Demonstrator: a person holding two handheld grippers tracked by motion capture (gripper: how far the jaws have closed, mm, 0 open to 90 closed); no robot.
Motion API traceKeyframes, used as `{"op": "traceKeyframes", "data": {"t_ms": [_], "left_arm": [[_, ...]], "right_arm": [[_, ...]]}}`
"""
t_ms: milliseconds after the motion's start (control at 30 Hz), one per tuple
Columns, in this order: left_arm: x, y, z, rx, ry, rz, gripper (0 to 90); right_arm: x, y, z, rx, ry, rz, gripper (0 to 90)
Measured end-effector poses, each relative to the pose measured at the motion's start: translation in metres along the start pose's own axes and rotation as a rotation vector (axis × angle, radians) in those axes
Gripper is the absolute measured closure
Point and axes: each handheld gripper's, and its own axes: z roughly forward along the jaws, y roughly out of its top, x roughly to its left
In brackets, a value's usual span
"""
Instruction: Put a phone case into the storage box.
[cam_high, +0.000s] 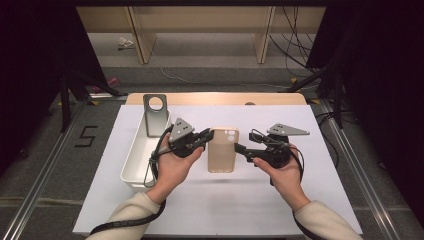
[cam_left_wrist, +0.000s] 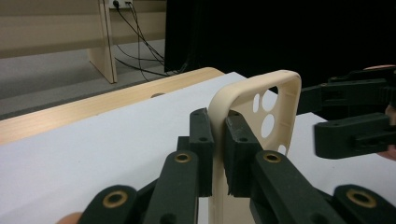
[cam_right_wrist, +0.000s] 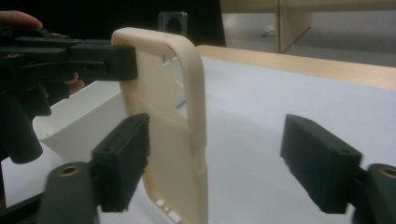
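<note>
A beige phone case (cam_high: 223, 149) with camera holes at its far end lies flat-side up in the high view, between my two grippers. My left gripper (cam_high: 209, 136) is shut on the case's left rim near the top corner; in the left gripper view the pads (cam_left_wrist: 201, 140) pinch the thin rim of the case (cam_left_wrist: 280, 107). My right gripper (cam_high: 238, 148) stands open at the case's right rim. In the right gripper view its gripper point (cam_right_wrist: 219, 158) lies between wide jaws that straddle the case (cam_right_wrist: 163, 107) without pressing on it.
A long white tray (cam_high: 137, 150) lies left of the hands, with a grey metal plate (cam_high: 155, 115) with a round hole leaning at its far end. A white sheet (cam_high: 225, 205) covers the wooden table. Cables and dark stands flank the table.
</note>
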Motion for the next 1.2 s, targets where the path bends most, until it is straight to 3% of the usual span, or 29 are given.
{"op": "traceKeyframes", "data": {"t_ms": [267,567,1200], "left_arm": [[0.009,0.005,-0.008,-0.016,0.022,0.014,83.0],[0.016,0.012,-0.016,-0.04,0.034,0.017,83.0],[0.026,0.021,-0.028,-0.065,0.06,0.012,83.0]], "right_arm": [[-0.003,-0.002,-0.009,-0.005,-0.018,-0.067,18.6],[-0.015,-0.008,-0.028,-0.025,-0.067,-0.073,17.7],[-0.031,-0.022,-0.058,-0.021,-0.106,-0.081,16.8]]}}
